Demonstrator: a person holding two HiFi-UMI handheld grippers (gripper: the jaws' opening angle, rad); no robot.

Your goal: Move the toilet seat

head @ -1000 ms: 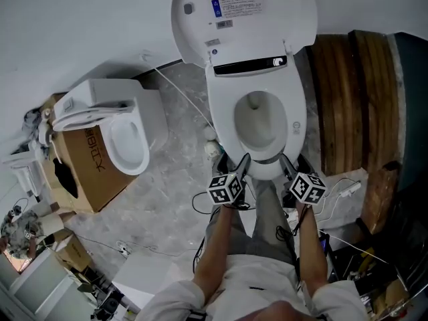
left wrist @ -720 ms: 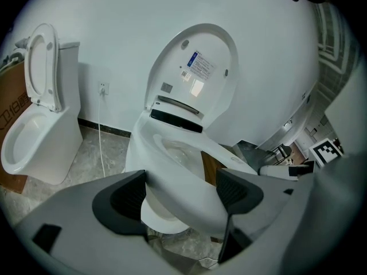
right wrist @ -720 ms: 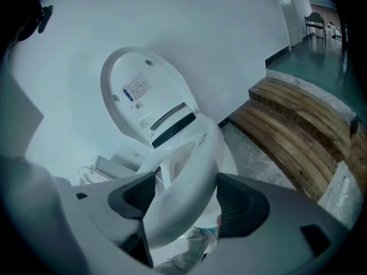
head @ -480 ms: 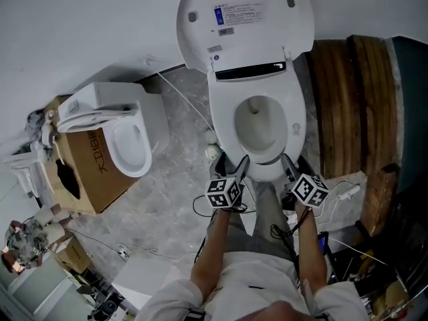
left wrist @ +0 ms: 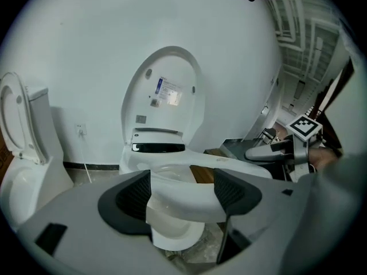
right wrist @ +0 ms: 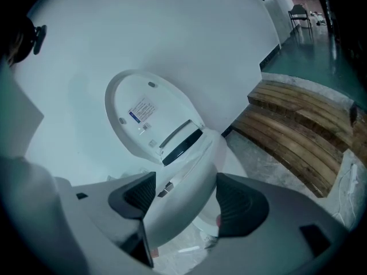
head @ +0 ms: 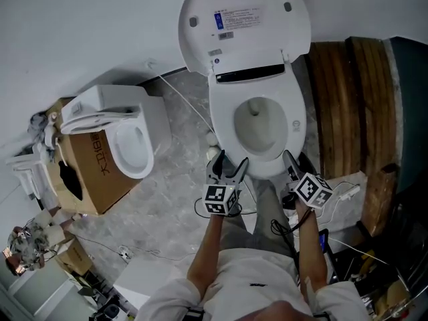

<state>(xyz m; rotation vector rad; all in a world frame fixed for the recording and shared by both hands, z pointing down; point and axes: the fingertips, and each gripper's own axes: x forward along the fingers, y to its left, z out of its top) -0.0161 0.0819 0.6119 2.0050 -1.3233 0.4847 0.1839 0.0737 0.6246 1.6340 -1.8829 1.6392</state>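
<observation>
Your left fingers (left wrist: 135, 195) are spread wide and clasp nothing, the front rim of the toilet seat (left wrist: 189, 191) showing across the gap. Your right fingers (right wrist: 243, 202) are just as released, with the seat's edge running up between them. The left gripper (head: 229, 167) and right gripper (head: 292, 164) sit at the seat's front end, one at either side. The seat lies flat on the bowl (head: 259, 124), its lid (head: 244, 25) raised against the wall (head: 80, 25).
</observation>
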